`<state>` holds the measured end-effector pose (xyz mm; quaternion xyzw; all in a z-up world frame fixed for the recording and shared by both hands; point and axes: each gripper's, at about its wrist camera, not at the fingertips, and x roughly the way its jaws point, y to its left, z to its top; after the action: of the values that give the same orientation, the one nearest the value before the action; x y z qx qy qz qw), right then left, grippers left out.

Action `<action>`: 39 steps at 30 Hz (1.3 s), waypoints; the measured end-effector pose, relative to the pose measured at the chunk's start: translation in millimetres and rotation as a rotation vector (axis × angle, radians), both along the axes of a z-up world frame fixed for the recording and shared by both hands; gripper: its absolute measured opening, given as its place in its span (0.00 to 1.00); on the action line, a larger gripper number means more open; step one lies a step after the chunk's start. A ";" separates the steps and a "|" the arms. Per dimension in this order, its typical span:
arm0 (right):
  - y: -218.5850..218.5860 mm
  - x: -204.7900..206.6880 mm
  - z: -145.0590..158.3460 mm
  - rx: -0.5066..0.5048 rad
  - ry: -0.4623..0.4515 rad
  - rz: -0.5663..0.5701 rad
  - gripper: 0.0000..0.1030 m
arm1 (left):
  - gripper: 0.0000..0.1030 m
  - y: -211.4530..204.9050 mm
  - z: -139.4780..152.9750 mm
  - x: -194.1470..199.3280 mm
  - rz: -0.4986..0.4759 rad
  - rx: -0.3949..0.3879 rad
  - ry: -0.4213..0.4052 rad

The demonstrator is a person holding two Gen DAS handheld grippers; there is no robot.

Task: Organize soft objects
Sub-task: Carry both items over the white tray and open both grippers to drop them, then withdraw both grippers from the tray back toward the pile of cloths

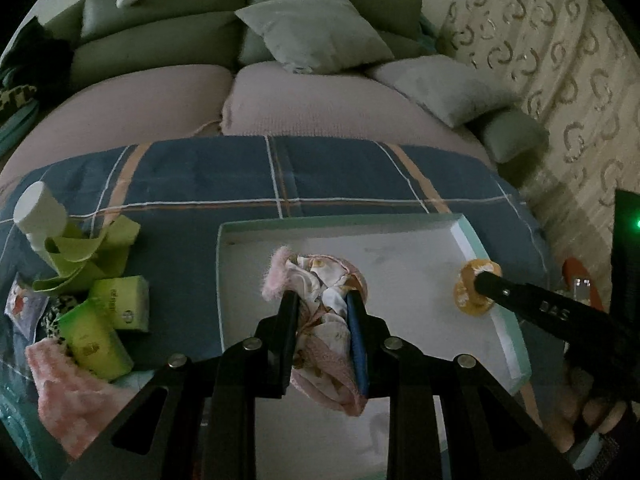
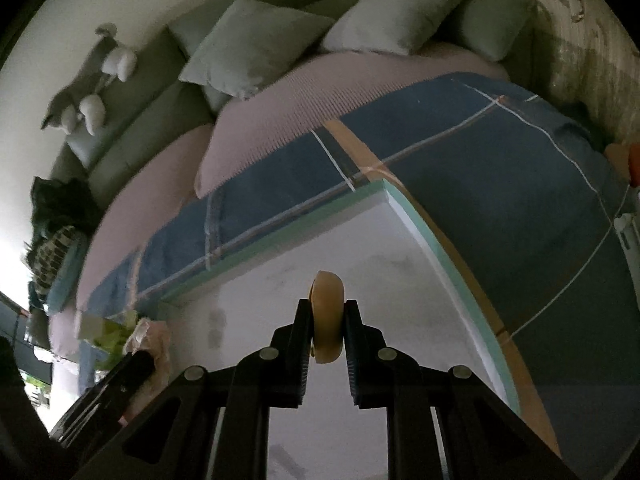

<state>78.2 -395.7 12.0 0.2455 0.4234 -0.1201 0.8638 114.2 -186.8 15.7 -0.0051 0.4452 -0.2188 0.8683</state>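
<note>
Both grippers are over the white tray, the shallow box with the mint-green rim that sits on the blue plaid blanket.

The left gripper is clamped on a bunched pink patterned cloth. Its two black fingers squeeze the fabric from either side, a fluffy pink edge poking out beyond the tips and more cloth hanging down under the jaws. That bundle hangs above the tray's left half, not far inside its near-left wall.

The right gripper is pinching a small orange ring-shaped soft toy, held edge-on between the pads in its own camera. From the left wrist view the same orange ring shows at the tip of the right gripper's dark fingers, just above the tray's right rim.

Off the tray's left side, on the blanket, a heap waits: a lime-green strap looped beside a white cylinder, two green tissue packs, and a pink fuzzy cloth nearest the camera.

Beyond the tray's far edge the blanket meets pinkish sofa seats with grey-green cushions. The light is dim, and the tray's floor looks bare around both held items.
</note>
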 end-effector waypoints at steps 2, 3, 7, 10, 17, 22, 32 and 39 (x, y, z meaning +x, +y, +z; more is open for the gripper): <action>1.1 3.8 -5.1 -0.003 0.011 0.003 0.16 | 0.25 -0.4 -1.6 0.4 -0.002 0.000 0.005; 1.9 5.8 -7.2 -0.012 0.018 0.003 0.16 | 0.25 -0.2 -2.2 0.6 -0.004 -0.003 0.007; 3.9 10.4 -12.5 -0.026 0.039 0.005 0.16 | 0.25 -1.2 -5.1 2.9 -0.007 0.002 0.011; 5.4 11.9 -13.8 -0.024 0.044 0.010 0.16 | 0.25 -2.6 -6.2 2.7 -0.010 0.005 0.012; 5.6 9.9 -10.6 -0.032 0.042 0.004 0.18 | 0.33 -6.8 -9.6 4.1 -0.025 0.012 0.020; 6.7 8.8 -7.5 -0.037 0.040 0.002 0.19 | 0.54 -4.4 -6.9 2.4 -0.012 0.009 0.009; 10.1 9.8 -6.0 -0.056 0.050 0.006 0.25 | 0.76 10.7 -1.2 6.3 0.049 0.005 -0.006; 18.8 11.5 -3.5 -0.102 0.048 0.022 0.56 | 0.81 25.8 0.2 11.6 0.114 0.004 -0.007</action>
<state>89.7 -376.9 8.4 0.1936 0.4401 -0.1378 0.8659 125.8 -161.0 15.9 -0.0279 0.4416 -0.1679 0.8809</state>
